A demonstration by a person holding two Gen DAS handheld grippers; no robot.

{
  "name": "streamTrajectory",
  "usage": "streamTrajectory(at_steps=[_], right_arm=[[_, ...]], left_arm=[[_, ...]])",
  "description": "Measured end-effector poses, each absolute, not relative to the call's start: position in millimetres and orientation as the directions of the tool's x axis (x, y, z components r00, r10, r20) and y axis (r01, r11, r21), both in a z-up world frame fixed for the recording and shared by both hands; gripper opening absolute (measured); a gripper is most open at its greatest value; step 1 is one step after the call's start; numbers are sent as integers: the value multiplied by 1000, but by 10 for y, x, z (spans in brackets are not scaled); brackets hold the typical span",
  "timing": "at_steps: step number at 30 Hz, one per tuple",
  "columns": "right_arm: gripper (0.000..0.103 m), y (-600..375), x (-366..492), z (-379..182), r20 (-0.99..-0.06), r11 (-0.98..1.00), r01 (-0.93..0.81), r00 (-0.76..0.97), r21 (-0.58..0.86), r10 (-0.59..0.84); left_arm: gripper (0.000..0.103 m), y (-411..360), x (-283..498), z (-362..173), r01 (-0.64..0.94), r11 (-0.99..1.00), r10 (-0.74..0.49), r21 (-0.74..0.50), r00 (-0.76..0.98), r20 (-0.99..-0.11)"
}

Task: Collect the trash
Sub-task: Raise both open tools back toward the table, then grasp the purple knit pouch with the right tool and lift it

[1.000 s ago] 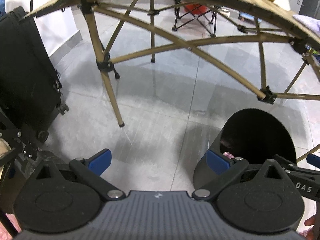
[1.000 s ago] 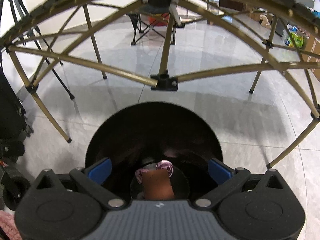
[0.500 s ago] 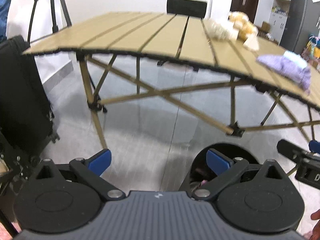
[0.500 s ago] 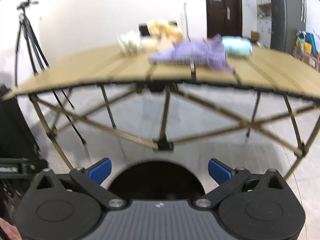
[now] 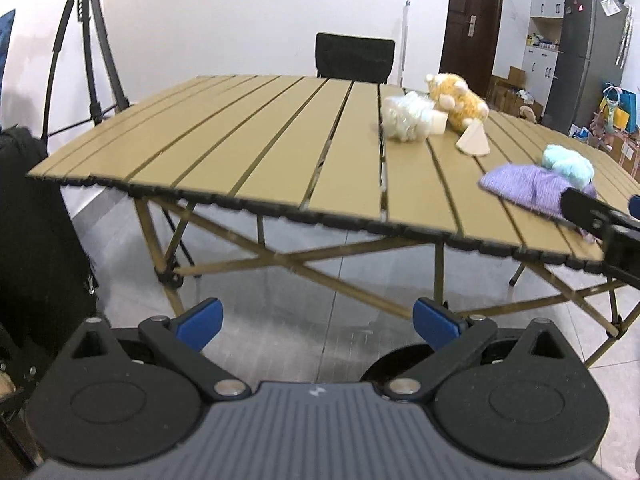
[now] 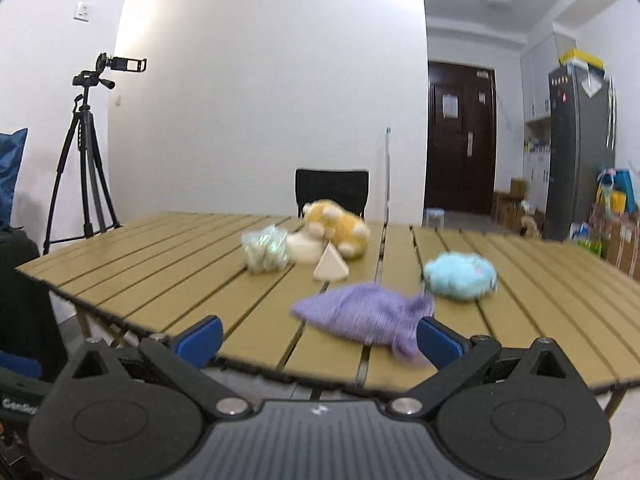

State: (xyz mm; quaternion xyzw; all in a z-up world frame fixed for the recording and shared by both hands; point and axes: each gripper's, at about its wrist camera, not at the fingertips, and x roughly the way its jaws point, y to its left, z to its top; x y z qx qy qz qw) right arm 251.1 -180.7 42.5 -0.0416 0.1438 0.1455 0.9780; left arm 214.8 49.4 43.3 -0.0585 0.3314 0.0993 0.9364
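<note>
both grippers, left gripper and right gripper, have risen from the black bin to table level, jaws spread wide and empty; bin contents now hidden.

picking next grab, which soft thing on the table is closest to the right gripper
The purple cloth pouch, lying at the near table edge just ahead of the right gripper; the others sit farther back.

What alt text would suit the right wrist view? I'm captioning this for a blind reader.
The open right gripper faces a tan slatted table holding a purple cloth pouch, a light blue plush, an orange plush toy, a crinkled plastic wrapper and a pale cone. Behind stand a black chair and a camera tripod.
</note>
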Motion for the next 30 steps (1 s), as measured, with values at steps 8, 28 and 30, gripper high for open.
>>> streamTrajectory(at_steps=[8,28,30], right_arm=[[103,-1793,3021,332,-284,977,-192,946,-93,159],[85,-1758,3531,-9,-321,978,-192,934,-80,157],[82,-1755,3532,-19,-316,977,-195,935,-84,159]], left_arm=[[103,360,2474,536,-204,979,152,-17,778,-610],[103,306,3015,709,-148,989,127,14,795,-594],[103,316,3051,708,-144,990,120,8,795,-595]])
